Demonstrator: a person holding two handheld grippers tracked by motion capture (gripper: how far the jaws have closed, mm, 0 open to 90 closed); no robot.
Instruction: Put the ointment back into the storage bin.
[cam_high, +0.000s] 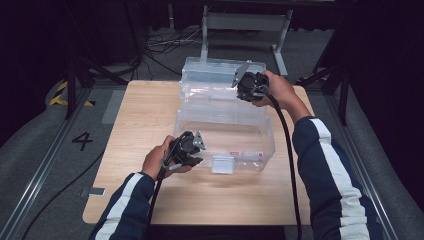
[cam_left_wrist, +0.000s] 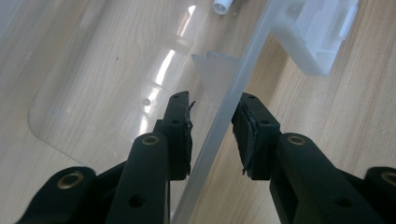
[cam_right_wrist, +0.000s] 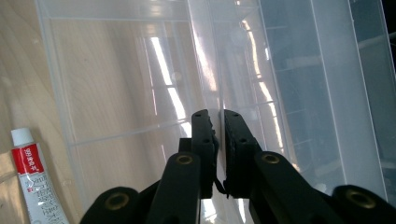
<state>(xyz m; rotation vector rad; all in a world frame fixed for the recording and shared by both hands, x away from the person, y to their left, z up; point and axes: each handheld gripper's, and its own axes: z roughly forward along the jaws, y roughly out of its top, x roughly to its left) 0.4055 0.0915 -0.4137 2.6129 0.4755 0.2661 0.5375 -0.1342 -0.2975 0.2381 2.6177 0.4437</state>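
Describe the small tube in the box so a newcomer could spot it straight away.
Start at the wooden table and find the clear plastic box standing open in its middle. Look through the box's front wall, just right of the white latch: the tube lies flat on the bottom. It is white with a red label, the only coloured thing inside.

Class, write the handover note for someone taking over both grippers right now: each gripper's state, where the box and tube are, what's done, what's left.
Left gripper: jaws astride the front wall of the clear box, near its latch; a gap shows at each pad, so not clamped.
Right gripper: shut on the thin edge of the open lid at the back of the box.
Box sits mid-table, lid open. A glue tube lies inside on the bottom.
Done: tube is in the box.
Left, probably: swing the lid down and snap the latch.
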